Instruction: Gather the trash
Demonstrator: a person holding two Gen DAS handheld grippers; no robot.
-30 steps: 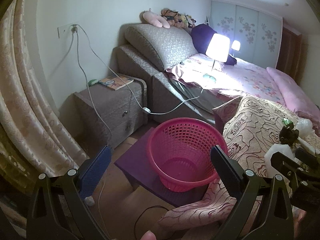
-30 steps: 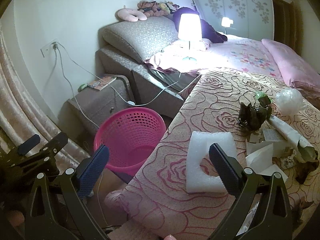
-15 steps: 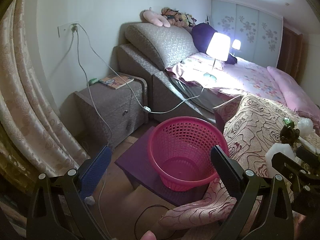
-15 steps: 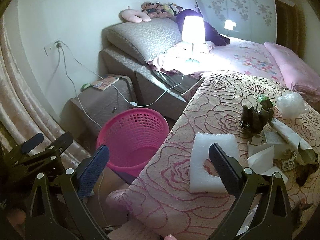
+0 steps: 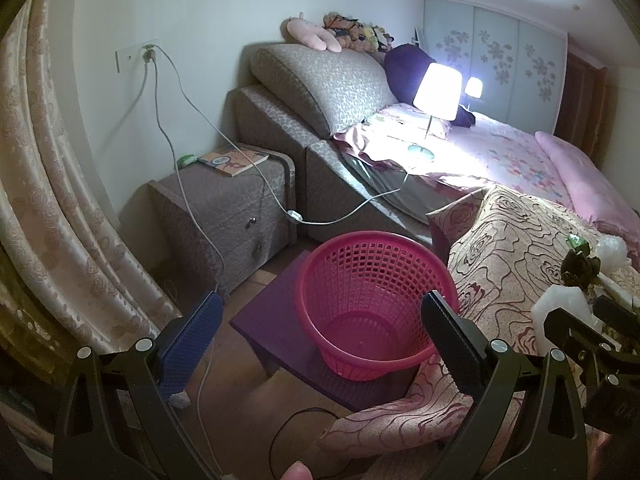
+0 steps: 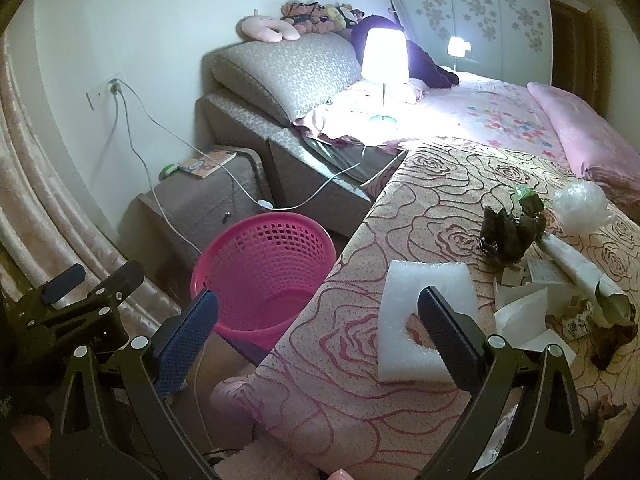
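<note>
Both tongs [image 5: 320,344] [image 6: 316,336] slightly nearer, agape.

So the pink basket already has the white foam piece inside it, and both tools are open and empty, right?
Not quite. The pink basket is empty, as the left wrist view shows. The white foam piece lies on the rose-patterned bedspread, seen in the right wrist view. The left tool and right tool are indeed open and empty.

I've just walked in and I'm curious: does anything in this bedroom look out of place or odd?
Yes. A lit table lamp stands on the bed itself, not on the nightstand. Packaging rubbish lies scattered on the rose-patterned bedspread: a white foam sheet, dark crumpled wrapping and torn paper. The pink basket is empty.
</note>
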